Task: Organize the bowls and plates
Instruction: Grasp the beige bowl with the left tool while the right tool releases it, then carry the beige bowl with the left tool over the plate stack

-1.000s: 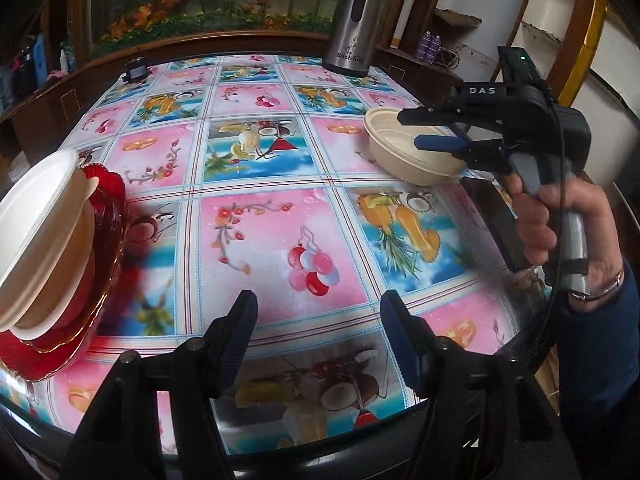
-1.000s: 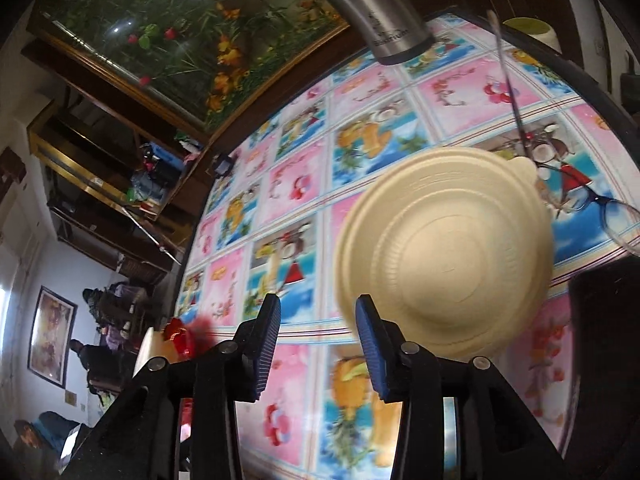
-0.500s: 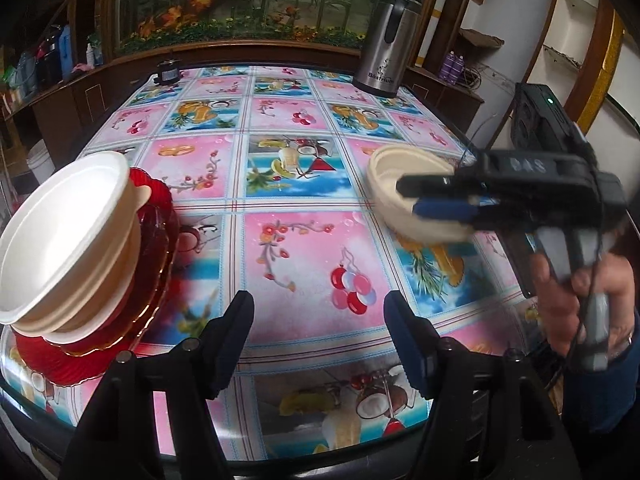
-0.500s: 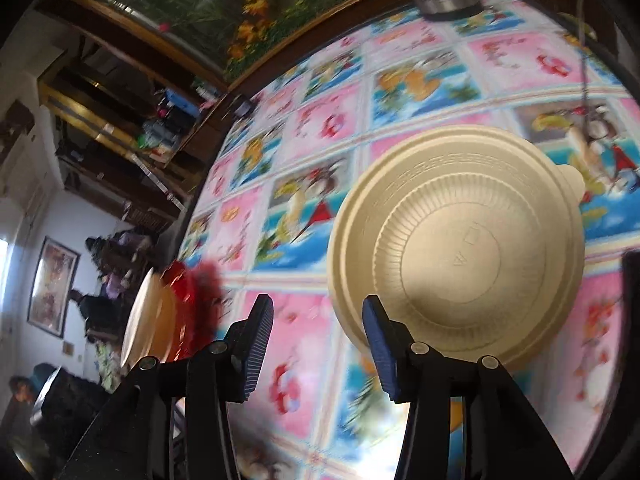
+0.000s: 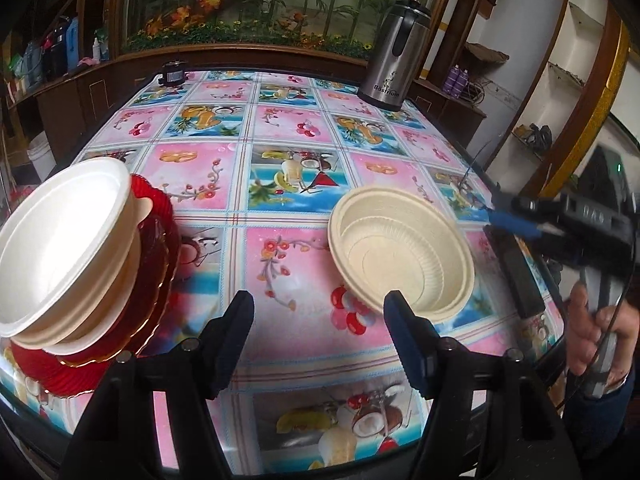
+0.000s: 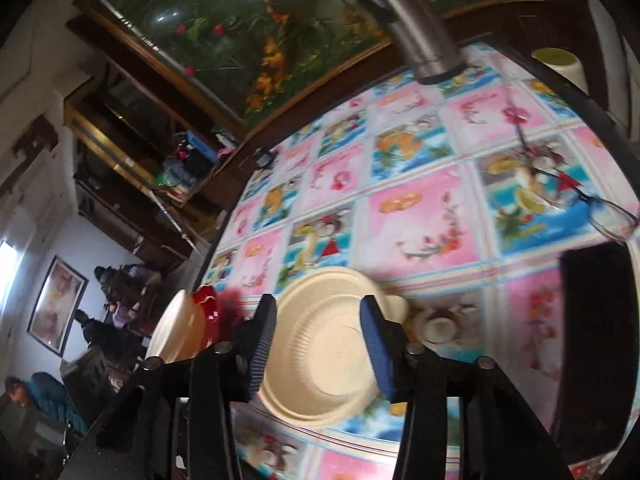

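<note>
The steel flask (image 5: 394, 56) at the surface's (image 5: 288, 264) far right corner read "Bostrium". Your ribbed cream bowl (image 5: 402, 252) sat upright near the right edge, apart from the white bowls (image 5: 60, 240) stacked on red plates (image 5: 160, 264) at the left edge. Your left claw (image 5: 318, 338) stood open and empty; your right claw's (image 6: 316, 344) jaws were closing, gripping nothing.

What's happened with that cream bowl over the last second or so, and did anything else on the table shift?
The cream bowl has been carried toward the near middle of the table and now sits there on its own. The right gripper has let it go and pulled back to the right, its jaws closing on nothing. The left gripper stays open and empty. The stack of white bowls on red plates and the steel flask haven't moved.
</note>
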`<state>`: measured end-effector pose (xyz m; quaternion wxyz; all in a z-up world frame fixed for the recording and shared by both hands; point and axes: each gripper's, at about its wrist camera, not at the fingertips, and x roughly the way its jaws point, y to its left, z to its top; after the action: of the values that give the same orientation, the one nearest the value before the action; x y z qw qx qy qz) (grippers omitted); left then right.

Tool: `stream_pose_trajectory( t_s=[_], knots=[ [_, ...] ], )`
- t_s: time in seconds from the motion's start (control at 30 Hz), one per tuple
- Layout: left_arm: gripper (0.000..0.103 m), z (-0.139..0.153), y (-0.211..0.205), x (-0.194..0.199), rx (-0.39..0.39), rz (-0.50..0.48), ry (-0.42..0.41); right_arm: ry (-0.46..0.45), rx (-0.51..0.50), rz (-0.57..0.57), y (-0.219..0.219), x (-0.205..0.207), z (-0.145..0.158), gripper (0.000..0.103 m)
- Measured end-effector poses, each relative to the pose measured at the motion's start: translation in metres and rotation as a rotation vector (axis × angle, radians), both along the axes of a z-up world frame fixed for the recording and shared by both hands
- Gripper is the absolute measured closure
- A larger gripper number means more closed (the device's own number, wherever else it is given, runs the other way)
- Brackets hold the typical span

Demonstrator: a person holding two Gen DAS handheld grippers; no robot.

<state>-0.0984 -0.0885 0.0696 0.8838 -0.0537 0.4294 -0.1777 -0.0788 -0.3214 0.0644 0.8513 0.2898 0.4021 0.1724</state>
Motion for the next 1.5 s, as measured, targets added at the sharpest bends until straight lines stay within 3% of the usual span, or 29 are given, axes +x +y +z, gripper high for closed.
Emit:
stream_pose_trajectory(
  t_s=[0.03,0.1,0.17,0.4,0.47,0.5,0.53,0.87,1.5],
  knots=[
    [0.036,-0.001,-0.002,0.003,-0.004,0.003,0.002,0.010,0.006,-0.006,-0.004,-0.001,-0.005,0.060],
    [0.037,-0.004,-0.007,0.011,-0.009,0.008,0.003,0.028,0.018,-0.003,-0.011,-0.004,-0.014,0.071],
    [0.054,-0.008,-0.013,0.020,-0.014,0.010,0.015,0.043,0.012,0.001,-0.012,-0.006,-0.023,0.072],
    [0.066,-0.027,-0.029,0.042,-0.002,-0.004,0.062,0.054,-0.017,0.058,0.005,-0.004,-0.034,0.072],
    [0.078,-0.032,-0.035,0.044,0.009,-0.020,0.070,0.064,-0.022,0.062,0.008,-0.001,-0.040,0.075],
    [0.079,-0.035,-0.038,0.044,0.011,-0.030,0.077,0.072,-0.027,0.067,0.011,0.000,-0.043,0.085],
    [0.079,-0.036,-0.039,0.043,0.019,-0.027,0.071,0.076,-0.019,0.075,0.013,0.000,-0.046,0.088],
    [0.079,-0.018,-0.038,0.025,0.094,-0.005,-0.043,0.033,-0.042,0.080,0.026,-0.010,-0.036,0.088],
    [0.079,0.001,-0.026,0.012,0.132,0.023,-0.131,-0.011,-0.053,0.103,0.045,-0.014,-0.016,0.088]
  ],
)
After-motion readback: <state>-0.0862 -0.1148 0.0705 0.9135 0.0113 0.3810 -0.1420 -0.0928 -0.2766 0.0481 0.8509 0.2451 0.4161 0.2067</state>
